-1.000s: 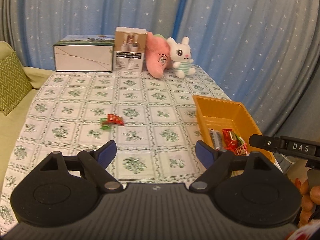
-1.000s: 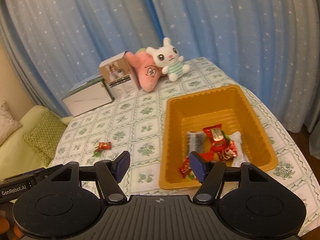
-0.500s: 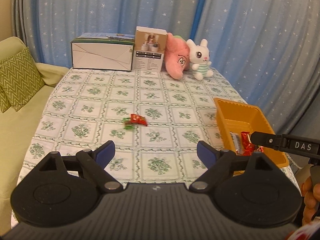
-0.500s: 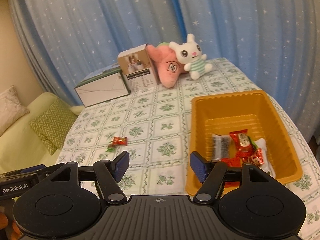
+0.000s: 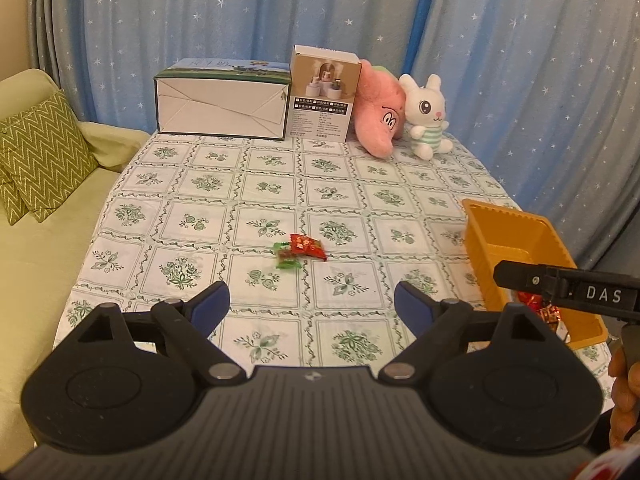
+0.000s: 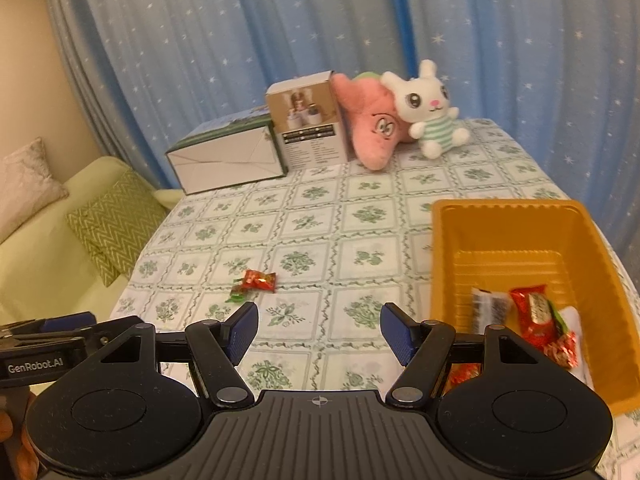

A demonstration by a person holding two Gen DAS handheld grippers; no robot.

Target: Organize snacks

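Two small wrapped snacks lie together on the tablecloth: a red packet [image 5: 307,245] [image 6: 261,280] and a green-ended candy [image 5: 288,260] [image 6: 237,293] just in front of it. My left gripper [image 5: 311,305] hangs open a short way before them, nothing between its blue pads. An orange tray [image 6: 444,248] [image 5: 480,240] sits at the right with several wrapped snacks [image 6: 534,316] in its near end. My right gripper [image 6: 318,330] is open and empty, over the cloth left of the tray. The right gripper's body [image 5: 568,290] crosses the left wrist view and hides part of the tray.
At the table's far end stand a white-sided box [image 5: 222,104], a brown carton [image 5: 322,94], a pink plush [image 5: 378,114] and a white rabbit plush [image 5: 426,114]. A sofa with green zigzag cushions [image 5: 38,156] lies off the left edge. Blue starred curtains hang behind.
Both views have slid left: the tray has moved toward the right edge and the two loose snacks now sit nearer the middle, ahead of the left gripper. Both grippers stay open and empty.
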